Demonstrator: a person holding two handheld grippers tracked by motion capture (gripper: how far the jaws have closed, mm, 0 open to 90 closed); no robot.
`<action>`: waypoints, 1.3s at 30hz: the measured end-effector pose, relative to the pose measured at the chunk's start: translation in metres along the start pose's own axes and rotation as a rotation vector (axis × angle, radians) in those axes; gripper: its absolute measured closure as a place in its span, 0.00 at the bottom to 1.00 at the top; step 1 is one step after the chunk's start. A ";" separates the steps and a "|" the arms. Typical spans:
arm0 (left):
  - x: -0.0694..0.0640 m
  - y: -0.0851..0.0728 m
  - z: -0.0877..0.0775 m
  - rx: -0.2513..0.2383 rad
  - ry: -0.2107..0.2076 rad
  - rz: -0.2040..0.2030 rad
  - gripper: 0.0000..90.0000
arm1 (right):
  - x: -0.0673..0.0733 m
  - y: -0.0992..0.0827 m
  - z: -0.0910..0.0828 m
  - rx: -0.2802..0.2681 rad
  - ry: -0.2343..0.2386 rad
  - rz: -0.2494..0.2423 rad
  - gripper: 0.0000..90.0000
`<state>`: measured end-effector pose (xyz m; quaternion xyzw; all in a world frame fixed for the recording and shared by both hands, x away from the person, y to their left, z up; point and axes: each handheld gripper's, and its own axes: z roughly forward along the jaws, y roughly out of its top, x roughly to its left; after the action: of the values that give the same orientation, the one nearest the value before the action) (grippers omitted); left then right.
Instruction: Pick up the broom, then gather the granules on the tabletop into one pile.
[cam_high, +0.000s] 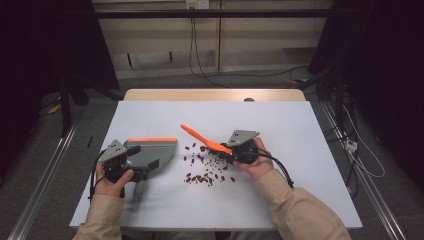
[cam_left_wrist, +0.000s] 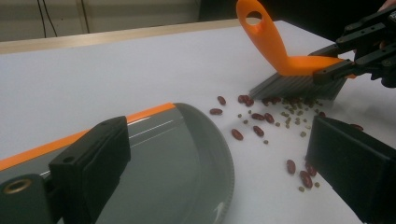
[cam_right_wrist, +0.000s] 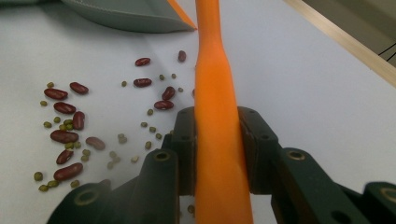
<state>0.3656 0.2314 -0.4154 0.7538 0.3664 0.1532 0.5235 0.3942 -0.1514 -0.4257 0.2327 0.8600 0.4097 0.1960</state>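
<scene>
The person wears a beige long-sleeved garment, both sleeves reaching to the wrists in the high view. The left gripper has a dark body topped by a grey three-cornered plate with small dark holes, and a black cable loops from it beside the wrist. The right gripper carries the same grey plate and a black cable. Up close, the right gripper's jaws are matt black, blocky, jointed links with round pivot holes and brass-coloured fittings.
</scene>
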 end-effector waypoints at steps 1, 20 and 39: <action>0.000 0.000 0.000 0.000 0.000 -0.002 0.07 | 0.001 0.000 0.000 -0.002 0.001 0.000 0.78; 0.000 -0.001 0.002 0.005 -0.005 0.002 0.07 | 0.010 -0.002 -0.005 -0.012 0.026 -0.017 0.78; 0.000 -0.001 0.000 0.002 -0.002 -0.002 0.07 | -0.023 0.001 -0.007 -0.111 0.000 0.060 0.79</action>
<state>0.3651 0.2316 -0.4163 0.7541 0.3671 0.1516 0.5231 0.4099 -0.1682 -0.4175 0.2472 0.8286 0.4624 0.1963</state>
